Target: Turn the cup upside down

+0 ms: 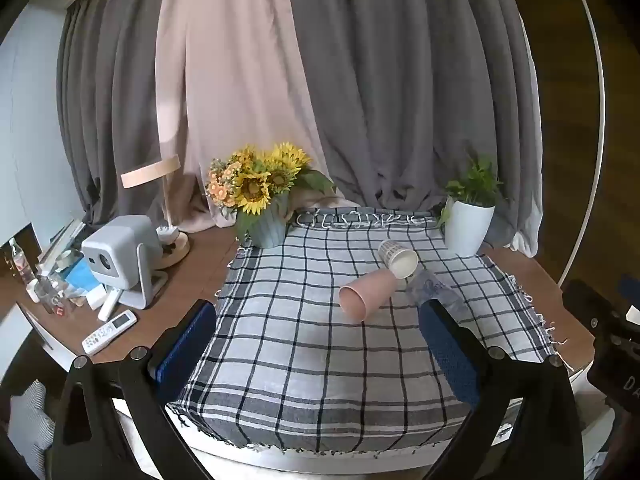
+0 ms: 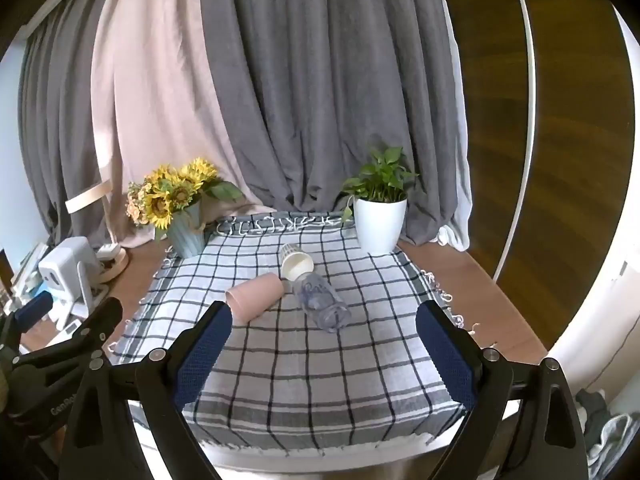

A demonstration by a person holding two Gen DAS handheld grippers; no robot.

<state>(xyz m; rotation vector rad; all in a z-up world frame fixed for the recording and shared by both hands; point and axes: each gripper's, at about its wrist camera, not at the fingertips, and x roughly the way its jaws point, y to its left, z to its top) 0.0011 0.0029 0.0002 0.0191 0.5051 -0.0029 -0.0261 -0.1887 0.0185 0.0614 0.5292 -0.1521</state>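
Three cups lie toppled together mid-cloth on the desk (image 2: 460, 276): pink cup (image 2: 256, 294), white paper cup (image 2: 297, 262), clear cup (image 2: 324, 302). I hold both tongs, left (image 1: 318, 344) and right (image 2: 324, 346), spread wide and empty at the near edge, ready to approach.

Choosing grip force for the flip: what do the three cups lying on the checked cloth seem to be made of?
Pink cup: probably matte plastic, opaque with an even, dull surface. Patterned white cup: likely paper, with a rolled rim and printed wall. Clear cup: glass or clear plastic, see-through with glints; which one is unclear.
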